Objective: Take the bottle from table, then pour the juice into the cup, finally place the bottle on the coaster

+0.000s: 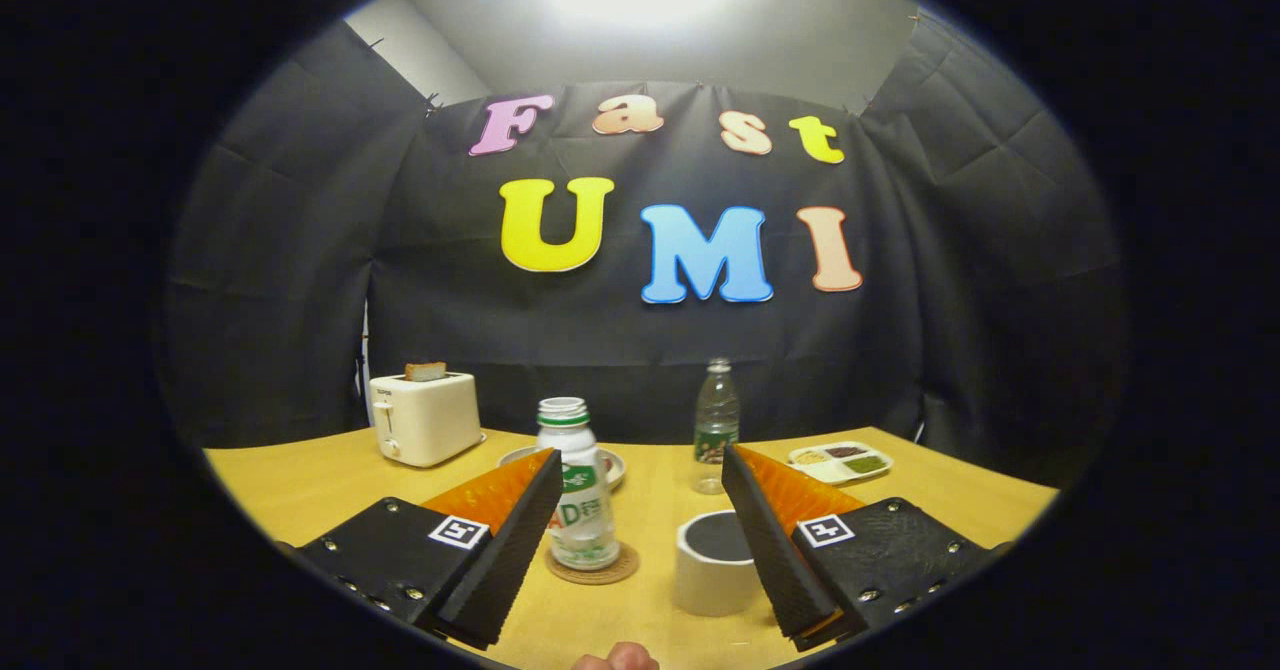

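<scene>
Gripper view: yellow wooden counter (300, 495), black cloth wall behind. My claw (640, 525) gapes wide, holding nothing. Bottle (578, 490) stands upright on the coaster (600, 572), lower centre, just beside my left finger. White cup (708, 565) near the right finger. Toaster (425, 417) mid-left; clear bottle (716, 425), plate (612, 465), sauce tray (840, 462) further back.

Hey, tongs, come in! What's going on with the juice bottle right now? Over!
Tongs open, holding nothing. White plastic juice bottle upright on round cork coaster, between the fingers. White cylindrical cup beside it. Nothing blocking.
</scene>
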Action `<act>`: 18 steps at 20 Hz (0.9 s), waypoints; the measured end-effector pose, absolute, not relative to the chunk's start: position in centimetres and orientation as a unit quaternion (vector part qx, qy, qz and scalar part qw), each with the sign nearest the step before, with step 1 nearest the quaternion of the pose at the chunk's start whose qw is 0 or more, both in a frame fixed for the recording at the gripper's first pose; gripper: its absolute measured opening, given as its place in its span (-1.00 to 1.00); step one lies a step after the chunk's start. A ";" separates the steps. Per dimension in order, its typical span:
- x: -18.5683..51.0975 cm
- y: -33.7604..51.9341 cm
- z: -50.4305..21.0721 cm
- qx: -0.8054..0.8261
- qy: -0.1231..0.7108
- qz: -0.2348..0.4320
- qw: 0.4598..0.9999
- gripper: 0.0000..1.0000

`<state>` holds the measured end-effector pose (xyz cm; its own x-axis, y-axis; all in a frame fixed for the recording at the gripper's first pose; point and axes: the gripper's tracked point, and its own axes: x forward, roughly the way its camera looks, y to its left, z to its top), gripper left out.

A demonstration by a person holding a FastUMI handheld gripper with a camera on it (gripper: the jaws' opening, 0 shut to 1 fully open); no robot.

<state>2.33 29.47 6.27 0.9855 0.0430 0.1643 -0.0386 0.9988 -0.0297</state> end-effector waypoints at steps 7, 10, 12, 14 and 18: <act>6.1 15.1 6.3 -0.088 -0.051 0.011 0.995 0.93; 7.5 11.7 4.9 -0.111 -0.031 0.026 0.993 0.93; 8.3 9.2 4.0 -0.126 -0.020 0.033 0.991 0.92; 9.1 6.9 2.4 -0.125 -0.002 0.035 0.991 0.92; 9.0 5.0 0.6 -0.116 0.012 0.050 0.992 0.92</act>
<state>9.02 5.05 0.56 0.9948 0.0960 -0.0343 -0.1013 0.9682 -0.2286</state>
